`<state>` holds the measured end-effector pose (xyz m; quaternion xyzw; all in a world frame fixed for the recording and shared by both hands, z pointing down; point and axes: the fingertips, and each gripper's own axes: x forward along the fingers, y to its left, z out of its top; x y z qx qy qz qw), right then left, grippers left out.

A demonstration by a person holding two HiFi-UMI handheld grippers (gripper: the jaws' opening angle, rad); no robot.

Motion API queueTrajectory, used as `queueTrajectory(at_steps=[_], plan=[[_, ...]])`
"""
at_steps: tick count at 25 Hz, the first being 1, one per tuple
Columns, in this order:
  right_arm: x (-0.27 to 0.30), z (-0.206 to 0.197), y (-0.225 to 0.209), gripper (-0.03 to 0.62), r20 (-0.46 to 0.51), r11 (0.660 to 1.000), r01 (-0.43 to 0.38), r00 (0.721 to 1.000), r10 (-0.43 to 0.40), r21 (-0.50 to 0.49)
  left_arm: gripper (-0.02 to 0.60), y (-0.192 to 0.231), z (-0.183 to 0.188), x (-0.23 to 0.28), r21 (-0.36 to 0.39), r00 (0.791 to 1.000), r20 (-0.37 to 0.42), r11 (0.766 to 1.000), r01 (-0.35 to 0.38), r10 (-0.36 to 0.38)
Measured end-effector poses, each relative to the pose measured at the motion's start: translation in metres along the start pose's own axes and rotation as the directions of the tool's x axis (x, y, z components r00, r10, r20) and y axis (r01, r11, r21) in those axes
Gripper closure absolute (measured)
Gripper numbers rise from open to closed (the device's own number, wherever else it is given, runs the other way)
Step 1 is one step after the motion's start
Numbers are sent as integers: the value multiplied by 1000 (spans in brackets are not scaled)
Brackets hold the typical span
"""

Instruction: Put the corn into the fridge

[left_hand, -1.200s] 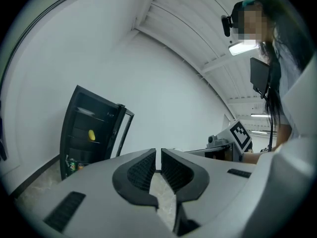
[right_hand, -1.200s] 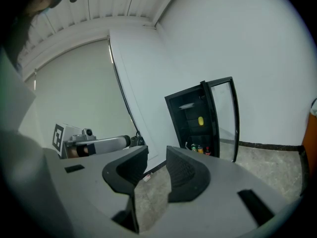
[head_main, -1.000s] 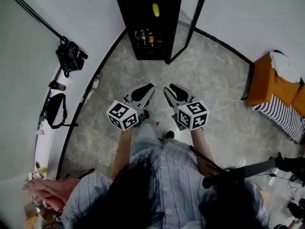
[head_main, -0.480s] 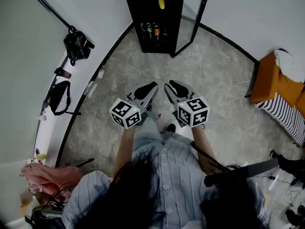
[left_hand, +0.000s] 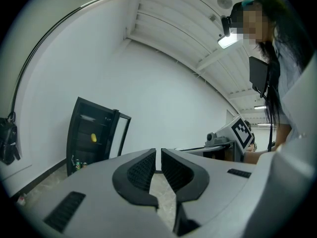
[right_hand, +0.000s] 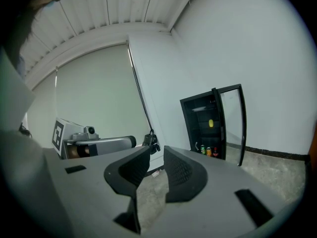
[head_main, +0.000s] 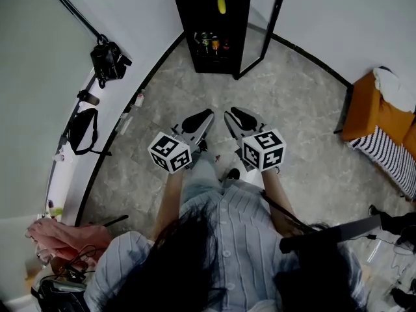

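1. Since the small yellow corn cob (head_main: 221, 5) already lies on an upper shelf of the tall black fridge (head_main: 188, 25) at the top centre of the head view, I judge the placing itself done.
2. My left gripper (head_main: 198, 119), grey with black ribbed pads, sits just left of the frame's centre. In the left gripper view its jaws are drawn together to a thin slit with nothing between them.
3. My right gripper (head_main: 242, 117) sits just beside it, right of centre. Its jaws are closed too, and the right gripper view shows only floor past them, so it carries nothing.
4. Both grippers are well apart from the fridge, with bare speckled grey stone floor (head_main: 292, 109) between.
5. The black-framed glass door (head_main: 263, 25) stands swung open at the cabinet's right side, and a row of drink cans (head_main: 211, 44) sits on the shelf below the corn cob.
6. As I read it, the only step that could remain is shutting that door. That would call for going toward the top of the frame and pressing a closed gripper against the door's outer edge. Whether the task wants the door shut, I cannot tell.
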<state>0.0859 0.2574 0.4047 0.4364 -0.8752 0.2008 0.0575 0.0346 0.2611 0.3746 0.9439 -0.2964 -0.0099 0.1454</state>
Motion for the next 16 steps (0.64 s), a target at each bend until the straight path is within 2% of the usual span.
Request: queueTrajectory(at_steps=[16], plan=[[-16, -11, 9, 500, -12, 1000, -2, 1000, 2, -16, 554, -17, -9, -11, -6, 1000, 6, 1000, -6, 6]])
